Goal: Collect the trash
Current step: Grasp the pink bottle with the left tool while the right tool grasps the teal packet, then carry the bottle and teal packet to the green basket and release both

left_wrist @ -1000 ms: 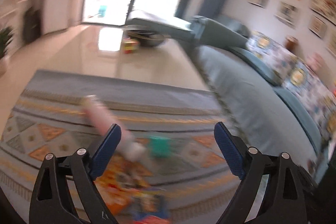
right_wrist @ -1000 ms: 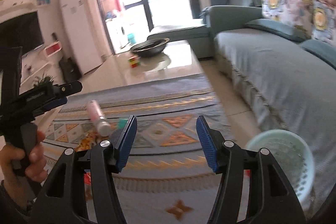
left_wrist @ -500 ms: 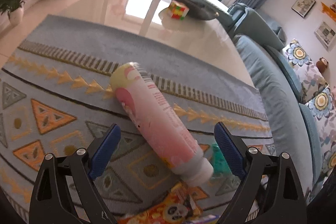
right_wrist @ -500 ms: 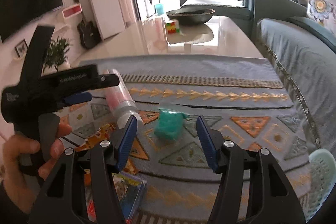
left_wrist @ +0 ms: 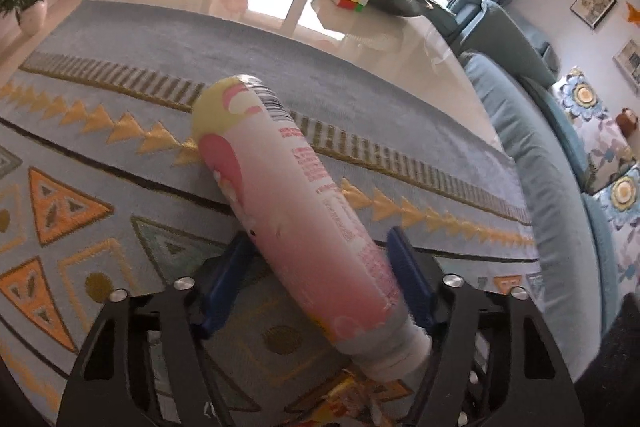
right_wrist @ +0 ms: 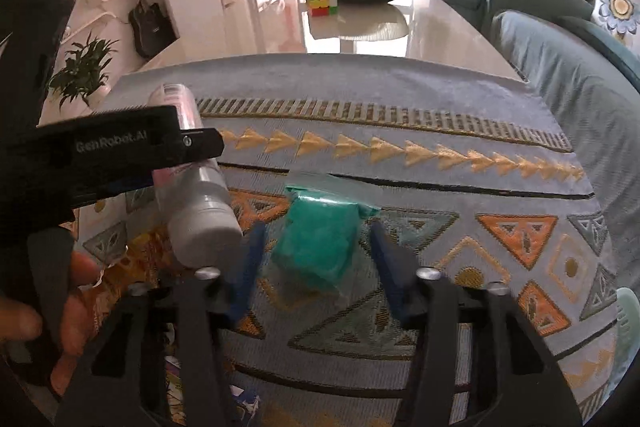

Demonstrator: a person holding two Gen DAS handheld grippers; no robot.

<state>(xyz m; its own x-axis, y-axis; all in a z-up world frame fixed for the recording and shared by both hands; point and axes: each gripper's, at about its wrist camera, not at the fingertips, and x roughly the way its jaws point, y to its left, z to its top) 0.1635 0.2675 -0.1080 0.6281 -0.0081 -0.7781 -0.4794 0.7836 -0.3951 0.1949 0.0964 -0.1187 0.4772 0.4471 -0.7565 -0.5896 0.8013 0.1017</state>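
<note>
Nothing is seen to have been collected so far, and the work is judged to be at its very start. A pink bottle (left_wrist: 304, 223) lies on its side on the patterned rug (left_wrist: 100, 131), its white cap pointed back toward the left gripper (left_wrist: 320, 279), whose jaws are set apart on either side of the body; whether the blue pads already press on it cannot be told. A crumpled teal bag (right_wrist: 320, 243) lies flat on the rug between the spread jaws of the right gripper (right_wrist: 316, 263), with a gap showing at each side, so it is not yet held. The two items lie just beside each other, the bottle's cap at about 9 o'clock from the bag in the right wrist view. Orange snack wrappers (right_wrist: 140, 259) are visible at 8 o'clock, partly under the bottle's cap, and are left to be gathered. A pale green basket (right_wrist: 628, 331) is glimpsed at the 4 o'clock edge of the same view; it is taken to be the likely bin, though only its rim is shown. Open rug is offered from 12 to 3 o'clock. The sofa (right_wrist: 568, 75) closes off the 2 o'clock side, and the glossy worktop (right_wrist: 360, 39) bounds the rug at 12 o'clock. The tightest room is between the two grippers themselves, which are close together.
</note>
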